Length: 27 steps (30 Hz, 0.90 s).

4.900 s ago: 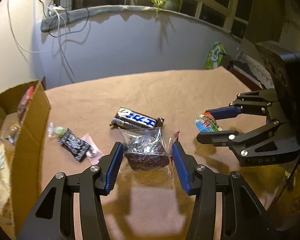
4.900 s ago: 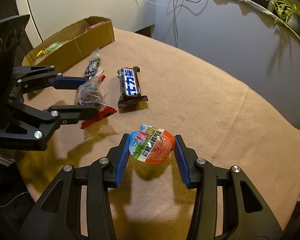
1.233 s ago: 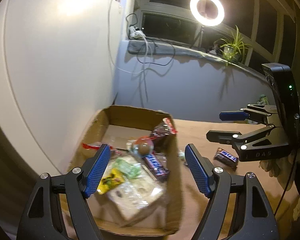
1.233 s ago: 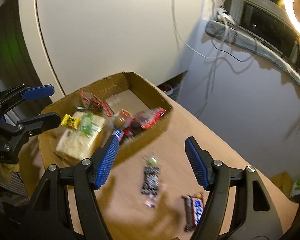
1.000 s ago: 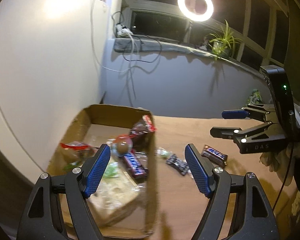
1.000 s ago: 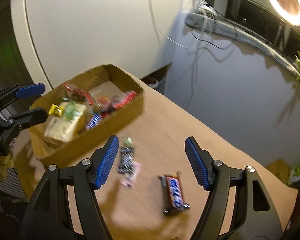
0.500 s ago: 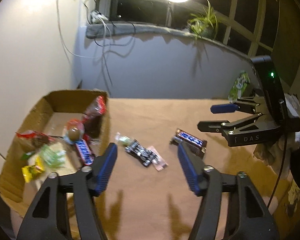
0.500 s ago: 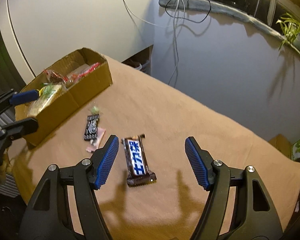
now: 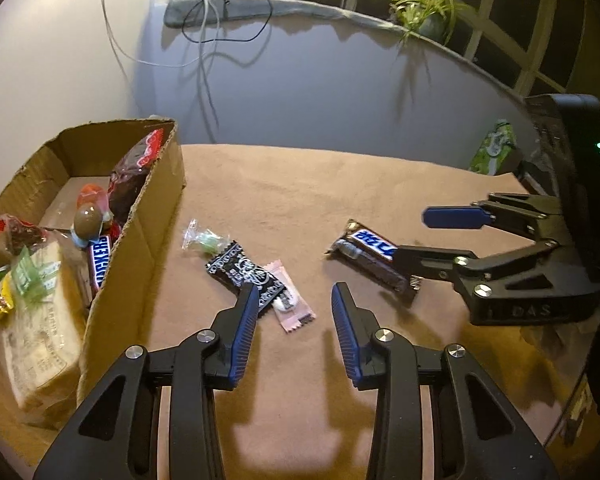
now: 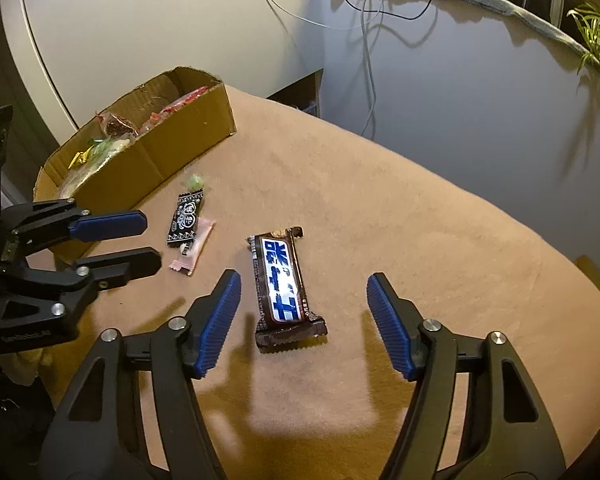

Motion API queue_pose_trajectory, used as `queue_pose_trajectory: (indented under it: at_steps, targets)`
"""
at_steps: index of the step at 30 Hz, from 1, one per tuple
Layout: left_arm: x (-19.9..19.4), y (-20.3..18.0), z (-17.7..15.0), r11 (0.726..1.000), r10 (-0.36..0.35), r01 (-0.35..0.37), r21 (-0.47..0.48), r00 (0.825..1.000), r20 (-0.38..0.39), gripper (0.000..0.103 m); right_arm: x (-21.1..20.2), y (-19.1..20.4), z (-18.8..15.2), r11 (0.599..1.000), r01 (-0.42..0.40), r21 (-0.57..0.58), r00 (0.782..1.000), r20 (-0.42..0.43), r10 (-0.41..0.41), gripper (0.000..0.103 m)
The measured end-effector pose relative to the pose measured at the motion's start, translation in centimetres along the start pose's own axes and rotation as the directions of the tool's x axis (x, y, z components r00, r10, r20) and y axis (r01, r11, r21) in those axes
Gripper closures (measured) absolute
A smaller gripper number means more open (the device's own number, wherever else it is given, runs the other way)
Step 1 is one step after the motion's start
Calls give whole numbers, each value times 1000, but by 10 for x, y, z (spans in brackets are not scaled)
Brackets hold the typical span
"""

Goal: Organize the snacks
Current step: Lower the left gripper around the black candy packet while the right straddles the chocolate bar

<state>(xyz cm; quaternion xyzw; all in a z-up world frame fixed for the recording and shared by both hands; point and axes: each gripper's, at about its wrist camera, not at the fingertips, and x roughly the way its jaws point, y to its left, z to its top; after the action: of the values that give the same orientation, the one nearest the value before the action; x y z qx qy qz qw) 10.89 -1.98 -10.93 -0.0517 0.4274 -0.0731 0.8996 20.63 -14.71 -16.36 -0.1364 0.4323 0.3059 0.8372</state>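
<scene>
Snacks still out on the surface (image 10: 380, 208): choc bar (image 10: 285, 286) lies flat between the right claw (image 10: 303, 322) pads, untouched, claw released, jaws just been closing. Left claw (image 9: 294, 330) also released, closing, nothing gripped; black packet (image 9: 244, 274) & pink packet (image 9: 290, 302) just ahead, cardboard box (image 9: 140, 248) to its left.

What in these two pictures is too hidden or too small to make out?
- Cardboard box: its left part runs past the left wrist view's edge.
- Chocolate bar: one end sits behind the right tool there.
- Pink wrapper: print too small; the black packet overlaps it.
- Box contents: mostly behind its wall in the right wrist view.
</scene>
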Motion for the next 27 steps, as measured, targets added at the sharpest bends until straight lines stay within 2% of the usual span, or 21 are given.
queue_pose_trajectory:
  at_steps: [10, 17, 19, 21, 27]
  targets:
    - [23, 10, 5, 994, 65, -69, -83, 997, -51, 67, 9, 0, -1, 1000, -31, -3, 1000, -2, 31, 44]
    - [34, 13, 8, 990, 62, -70, -122, 996, -65, 66, 16, -2, -1, 999, -50, 5, 999, 0, 50, 45]
    - [34, 14, 10, 989, 56, -64, -135, 997, -61, 63, 17, -3, -1, 998, -56, 6, 998, 0, 56, 45]
    - [37, 14, 11, 987, 68, -77, -144, 995, -67, 49, 19, -4, -1, 998, -58, 7, 998, -1, 58, 45]
    - [47, 9, 20, 985, 110, -118, -124, 991, -71, 50, 21, -4, -1, 998, -61, 2, 998, 3, 61, 45]
